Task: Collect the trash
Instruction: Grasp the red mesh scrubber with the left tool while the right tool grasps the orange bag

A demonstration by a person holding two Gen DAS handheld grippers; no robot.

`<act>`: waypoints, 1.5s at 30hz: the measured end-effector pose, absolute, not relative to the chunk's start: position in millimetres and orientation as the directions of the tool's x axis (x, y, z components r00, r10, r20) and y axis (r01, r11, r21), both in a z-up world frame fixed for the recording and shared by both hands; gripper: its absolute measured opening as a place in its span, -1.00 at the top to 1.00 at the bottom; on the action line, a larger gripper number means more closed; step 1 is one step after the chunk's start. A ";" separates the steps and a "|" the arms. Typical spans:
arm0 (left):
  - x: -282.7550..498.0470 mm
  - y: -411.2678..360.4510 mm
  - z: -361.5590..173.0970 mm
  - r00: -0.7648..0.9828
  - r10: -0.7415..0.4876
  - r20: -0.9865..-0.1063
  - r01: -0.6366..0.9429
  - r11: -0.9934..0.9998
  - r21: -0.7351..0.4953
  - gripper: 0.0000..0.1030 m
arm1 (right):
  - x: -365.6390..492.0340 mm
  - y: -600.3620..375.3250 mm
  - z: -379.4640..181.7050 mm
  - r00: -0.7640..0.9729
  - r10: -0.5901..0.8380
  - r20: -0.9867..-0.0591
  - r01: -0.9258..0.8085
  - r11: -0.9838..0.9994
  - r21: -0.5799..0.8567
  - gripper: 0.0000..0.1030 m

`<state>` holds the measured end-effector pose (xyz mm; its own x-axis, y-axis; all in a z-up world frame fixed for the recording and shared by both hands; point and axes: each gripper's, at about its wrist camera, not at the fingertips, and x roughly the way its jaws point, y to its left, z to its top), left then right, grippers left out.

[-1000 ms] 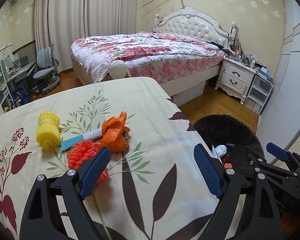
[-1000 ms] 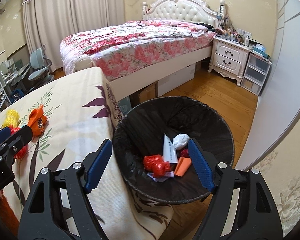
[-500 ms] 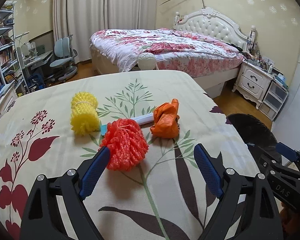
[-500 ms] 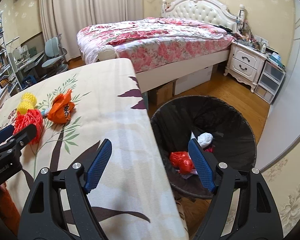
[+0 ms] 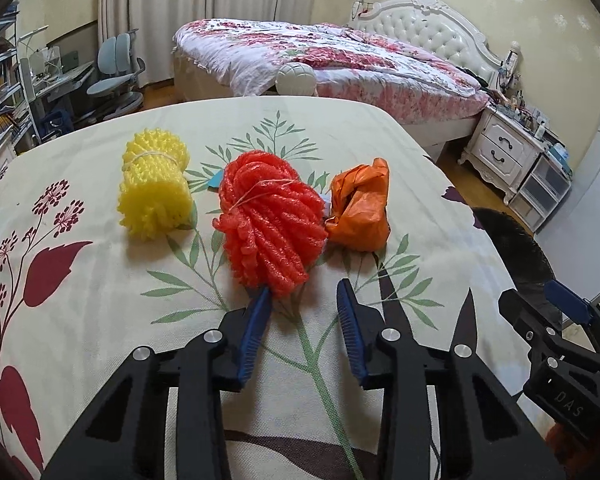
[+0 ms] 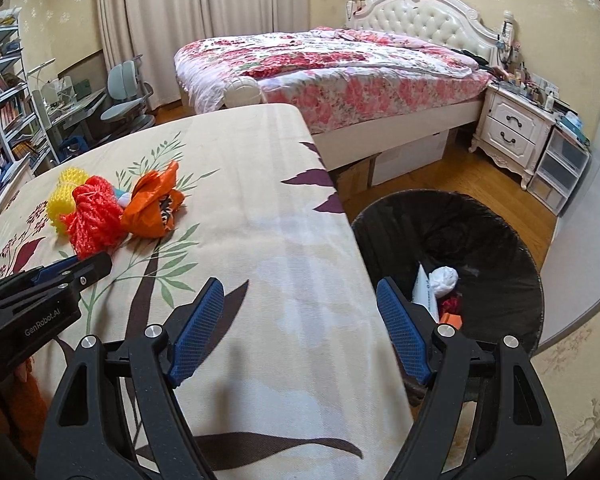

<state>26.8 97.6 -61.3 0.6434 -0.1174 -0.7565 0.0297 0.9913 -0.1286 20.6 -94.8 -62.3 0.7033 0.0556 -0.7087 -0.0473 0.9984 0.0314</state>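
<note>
A red foam-net bundle (image 5: 268, 224) lies on the flowered tablecloth (image 5: 80, 320), between a yellow foam-net bundle (image 5: 154, 192) and a crumpled orange plastic bag (image 5: 360, 208). My left gripper (image 5: 304, 290) hovers just in front of the red bundle. Its jaws are closing, only cloth shows between them, and the left fingertip (image 5: 265, 294) sits at the bundle's near end. My right gripper (image 6: 299, 286) stands open and empty over the table's right edge, beside the black-lined bin (image 6: 480, 232). From the right wrist, the red bundle (image 6: 94, 216) and orange bag (image 6: 152, 204) lie far left.
The bin holds a white wad (image 6: 444, 280) and other scraps. Under the orange bag pokes a teal and white item (image 6: 121, 197). Beyond the table stand a flowered bed (image 6: 340, 68), a white nightstand (image 6: 512, 128), and a desk with chairs (image 5: 116, 76).
The left gripper has moved in on the red bundle and its jaws have narrowed sharply. The right gripper has swung left, from over the bin to the table's edge, still open.
</note>
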 end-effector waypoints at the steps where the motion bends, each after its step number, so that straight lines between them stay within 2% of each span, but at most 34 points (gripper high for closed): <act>1: 26.1 100.1 -61.1 0.642 -0.123 -0.757 0.029 0.990 -0.137 0.28 | 21.1 -91.9 -62.9 0.702 0.058 -0.710 -0.053 0.998 0.029 -0.49; 9: 17.0 118.8 -56.1 0.654 -0.115 -0.747 -0.003 0.988 -0.155 0.26 | 24.6 -74.0 -63.6 0.695 0.079 -0.715 -0.087 0.996 0.025 -0.50; 11: 17.8 124.0 -53.5 0.657 -0.122 -0.744 -0.011 0.985 -0.171 -0.05 | 25.0 -70.5 -63.3 0.695 0.080 -0.715 -0.094 0.995 0.020 -0.49; 17: 19.2 118.2 -45.0 0.682 -0.128 -0.721 -0.003 0.984 -0.178 -0.36 | 24.8 -74.2 -62.2 0.698 0.068 -0.713 -0.080 0.997 0.016 -0.49; 25: 42.5 114.3 -53.4 0.670 -0.098 -0.736 -0.027 0.987 -0.156 -0.36 | 25.7 -84.2 -62.0 0.698 0.060 -0.713 -0.060 0.998 0.024 -0.49; 27: 45.4 115.4 -55.3 0.658 -0.112 -0.744 -0.024 0.985 -0.169 -0.24 | 25.8 -84.5 -62.2 0.698 0.060 -0.713 -0.060 0.998 0.026 -0.49; 31: 45.6 116.0 -60.4 0.637 -0.132 -0.759 -0.007 0.984 -0.177 0.21 | 25.8 -85.5 -62.6 0.696 0.065 -0.715 -0.063 0.998 0.030 -0.49; 32: 44.4 116.3 -60.6 0.639 -0.133 -0.757 -0.004 0.984 -0.177 0.26 | 26.1 -85.1 -62.8 0.696 0.065 -0.715 -0.063 0.998 0.030 -0.49; 37: 38.1 117.2 -60.7 0.645 -0.147 -0.750 0.009 0.983 -0.185 0.36 | 29.9 -81.1 -65.0 0.691 0.068 -0.720 -0.070 0.997 0.027 -0.49; 45: 18.6 123.5 -54.7 0.657 -0.132 -0.742 0.011 0.986 -0.165 0.37 | 32.1 -65.5 -62.7 0.693 0.089 -0.715 -0.103 0.994 0.024 -0.49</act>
